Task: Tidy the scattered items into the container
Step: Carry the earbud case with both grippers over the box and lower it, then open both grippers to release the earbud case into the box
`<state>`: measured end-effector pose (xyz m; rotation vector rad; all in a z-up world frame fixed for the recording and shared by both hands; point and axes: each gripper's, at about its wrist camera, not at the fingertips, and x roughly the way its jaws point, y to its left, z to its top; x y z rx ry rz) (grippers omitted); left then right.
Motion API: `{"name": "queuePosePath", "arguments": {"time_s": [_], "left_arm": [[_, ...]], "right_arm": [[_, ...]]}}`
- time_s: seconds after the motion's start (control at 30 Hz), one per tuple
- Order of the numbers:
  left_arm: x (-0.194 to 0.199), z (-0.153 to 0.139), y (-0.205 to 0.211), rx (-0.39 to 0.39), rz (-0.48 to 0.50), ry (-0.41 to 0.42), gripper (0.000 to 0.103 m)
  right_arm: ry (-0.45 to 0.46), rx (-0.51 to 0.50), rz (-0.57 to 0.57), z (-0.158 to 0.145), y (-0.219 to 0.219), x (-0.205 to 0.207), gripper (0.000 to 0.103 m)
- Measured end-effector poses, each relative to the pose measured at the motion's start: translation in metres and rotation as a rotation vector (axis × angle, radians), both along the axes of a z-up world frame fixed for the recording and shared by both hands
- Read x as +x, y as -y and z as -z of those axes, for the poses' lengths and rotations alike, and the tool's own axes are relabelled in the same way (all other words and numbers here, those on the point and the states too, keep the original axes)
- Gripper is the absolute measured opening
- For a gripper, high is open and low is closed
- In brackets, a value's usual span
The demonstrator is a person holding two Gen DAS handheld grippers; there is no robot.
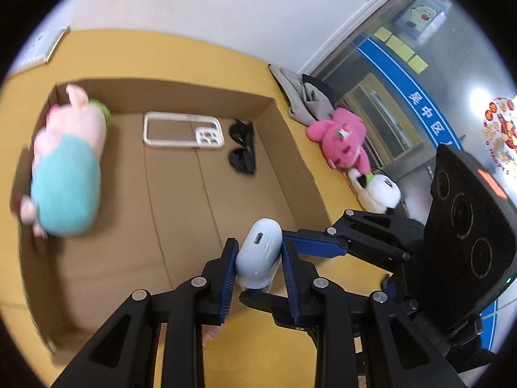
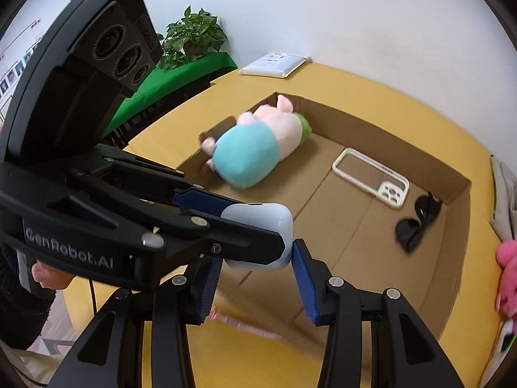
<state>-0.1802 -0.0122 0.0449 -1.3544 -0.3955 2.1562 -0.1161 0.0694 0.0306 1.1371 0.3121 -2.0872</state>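
My left gripper (image 1: 260, 262) is shut on a white earbuds case (image 1: 260, 253) and holds it over the near edge of the open cardboard box (image 1: 181, 97); the case also shows in the right wrist view (image 2: 258, 223). My right gripper (image 2: 257, 278) is open, its fingers either side of the case without closing on it. In the box lie a pink pig plush in a teal shirt (image 1: 69, 168) (image 2: 255, 148), a white phone case (image 1: 184, 129) (image 2: 371, 177) and black sunglasses (image 1: 242, 148) (image 2: 416, 223).
A pink plush (image 1: 342, 139) and a white plush (image 1: 381, 190) lie on the yellow table (image 1: 258, 349) right of the box, next to grey cloth (image 1: 297, 93). A white packet (image 2: 274, 63) lies at the table's far edge. A potted plant (image 2: 190, 37) stands beyond.
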Motion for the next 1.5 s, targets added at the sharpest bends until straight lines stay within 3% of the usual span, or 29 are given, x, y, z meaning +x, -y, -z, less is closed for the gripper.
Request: {"name": "queuePosePath", "arguments": {"time_s": [0.2,0.57,0.87,1.17,1.5], "left_arm": [[-0.062,0.021,0.000,-0.034,0.011,0.050,0.026],[-0.148,0.098,-0.016,-0.091,0.014,0.207,0.026],[-0.167,0.130,-0.019,-0.079,-0.001,0.271,0.026],[-0.174,0.145,-0.012,-0.059,-0.071,0.305,0.027],[-0.178,0.138,0.001,-0.086,-0.148,0.262,0.043]], "right_arm": [[0.035,0.060,-0.007,0.018,0.008,-0.059,0.047],[0.232,0.036,0.068,0.099,-0.010,-0.153,0.047],[0.272,0.076,0.096,0.127,-0.011,-0.170,0.047],[0.285,0.086,0.130,0.136,-0.008,-0.176,0.047],[0.262,0.110,0.143,0.133,-0.004,-0.174,0.048]]}}
